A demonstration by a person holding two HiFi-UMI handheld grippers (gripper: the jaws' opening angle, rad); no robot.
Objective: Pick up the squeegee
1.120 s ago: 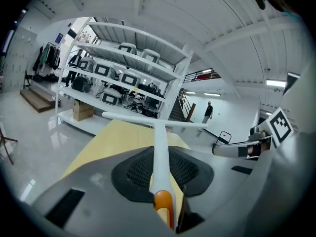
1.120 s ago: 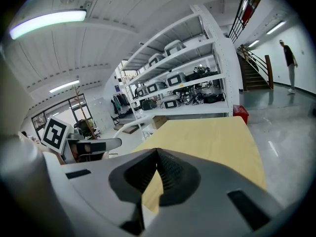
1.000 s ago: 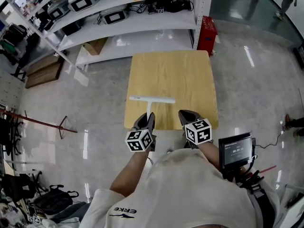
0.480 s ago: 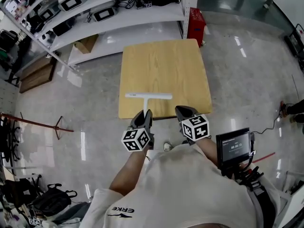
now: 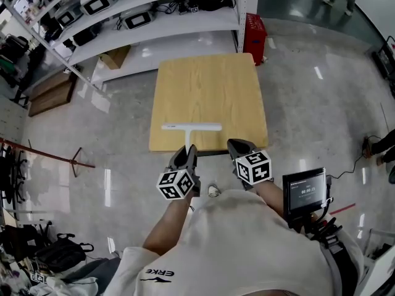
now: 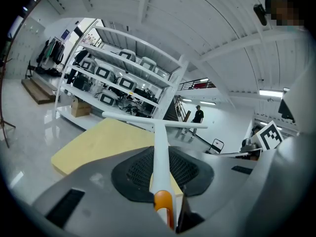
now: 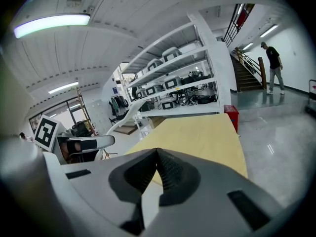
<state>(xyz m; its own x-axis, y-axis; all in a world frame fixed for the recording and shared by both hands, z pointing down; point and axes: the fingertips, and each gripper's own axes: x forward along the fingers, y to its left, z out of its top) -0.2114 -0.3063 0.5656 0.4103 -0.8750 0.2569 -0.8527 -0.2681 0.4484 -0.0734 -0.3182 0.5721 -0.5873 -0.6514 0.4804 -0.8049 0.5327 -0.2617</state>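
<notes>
- Over the near edge of the wooden table, your left gripper has its jaws closed partway on the handle of the white squeegee.
- Its crossbar lies sideways above the table's near strip, and the orange-tipped handle end sits back between your jaws.
- Just off that same edge, your right gripper has its jaws together and grips nothing.

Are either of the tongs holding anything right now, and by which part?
The left tongs grip the squeegee by its handle, near the orange end; the right tongs hold nothing.
</notes>
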